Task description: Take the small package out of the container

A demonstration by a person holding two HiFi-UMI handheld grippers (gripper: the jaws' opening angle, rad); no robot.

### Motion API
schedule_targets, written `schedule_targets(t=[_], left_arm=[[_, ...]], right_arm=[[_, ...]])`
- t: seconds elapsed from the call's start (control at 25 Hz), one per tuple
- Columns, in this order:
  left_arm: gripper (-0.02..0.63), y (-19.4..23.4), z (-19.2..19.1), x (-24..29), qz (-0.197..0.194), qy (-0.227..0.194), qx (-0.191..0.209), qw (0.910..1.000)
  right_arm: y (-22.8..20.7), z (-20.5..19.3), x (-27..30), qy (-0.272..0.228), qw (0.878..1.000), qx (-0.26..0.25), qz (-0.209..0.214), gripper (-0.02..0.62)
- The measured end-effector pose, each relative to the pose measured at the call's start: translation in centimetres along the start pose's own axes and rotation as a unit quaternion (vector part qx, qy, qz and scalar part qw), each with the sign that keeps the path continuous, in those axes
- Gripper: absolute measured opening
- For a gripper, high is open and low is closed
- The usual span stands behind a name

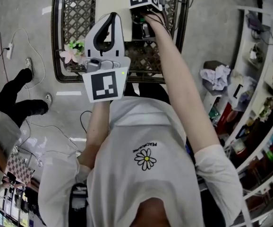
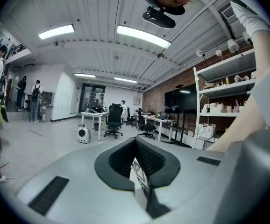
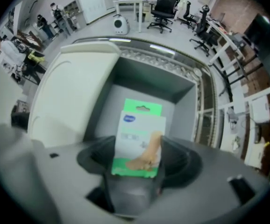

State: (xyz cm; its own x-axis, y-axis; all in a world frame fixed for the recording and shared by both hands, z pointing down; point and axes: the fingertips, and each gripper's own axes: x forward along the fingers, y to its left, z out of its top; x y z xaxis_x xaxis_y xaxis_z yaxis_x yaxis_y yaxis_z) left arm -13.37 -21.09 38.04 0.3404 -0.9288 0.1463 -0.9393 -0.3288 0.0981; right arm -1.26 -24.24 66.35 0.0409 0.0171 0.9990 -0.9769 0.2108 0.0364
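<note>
Seemingly light, thin and bendable, the small package (image 3: 142,129) is clenched by its lower edge in the right tongs (image 3: 139,154) over the open container (image 3: 191,80), best pinched flat across both faces, while the left tongs (image 2: 136,146) are closed on nothing.

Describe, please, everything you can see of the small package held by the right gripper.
The small package is a flat, card-like pack with a white face, a green header tab with a hang slot, a green band along the bottom, a blue oval logo and a picture of a foot. Its print is too blurred to read. It stands upright, its lower sides pinched between the dark jaws of the right gripper, over the open grey container. Whether it has fully cleared the container cannot be told.
</note>
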Motion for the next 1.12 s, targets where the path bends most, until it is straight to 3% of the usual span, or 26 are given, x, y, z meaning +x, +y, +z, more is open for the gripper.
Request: schedule_targets(t=[0.16,0.4,0.52,0.8,0.92,1.12], left_arm=[[0.023,0.1,-0.2,-0.2,0.001,0.004,-0.002,1.0],[0.023,-0.2,-0.7,0.0,-0.004,0.007,-0.001,1.0],[0.023,-0.6,-0.8,0.3,-0.009,0.009,0.0,0.9999],[0.023,-1.3,-0.8,0.5,-0.016,0.007,0.003,0.9998],[0.023,-1.6,-0.7,0.1,-0.016,0.009,0.003,0.9998],[0.023,-0.4,-1.2,0.0,-0.002,0.015,-0.01,0.9998]], right_arm=[[0.0,-0.1,-0.4,0.0,0.999,-0.004,0.032,0.307],[1.9,-0.3,-1.3,-0.043,0.991,-0.051,0.12,0.304],[1.6,-0.4,-1.1,-0.043,0.992,-0.042,0.108,0.304],[1.2,-0.1,-0.3,0.011,0.996,-0.045,0.07,0.318],[1.2,-0.8,0.8,0.022,0.996,-0.013,0.084,0.302],[1.4,-0.6,0.6,0.02,0.996,-0.021,0.088,0.295]])
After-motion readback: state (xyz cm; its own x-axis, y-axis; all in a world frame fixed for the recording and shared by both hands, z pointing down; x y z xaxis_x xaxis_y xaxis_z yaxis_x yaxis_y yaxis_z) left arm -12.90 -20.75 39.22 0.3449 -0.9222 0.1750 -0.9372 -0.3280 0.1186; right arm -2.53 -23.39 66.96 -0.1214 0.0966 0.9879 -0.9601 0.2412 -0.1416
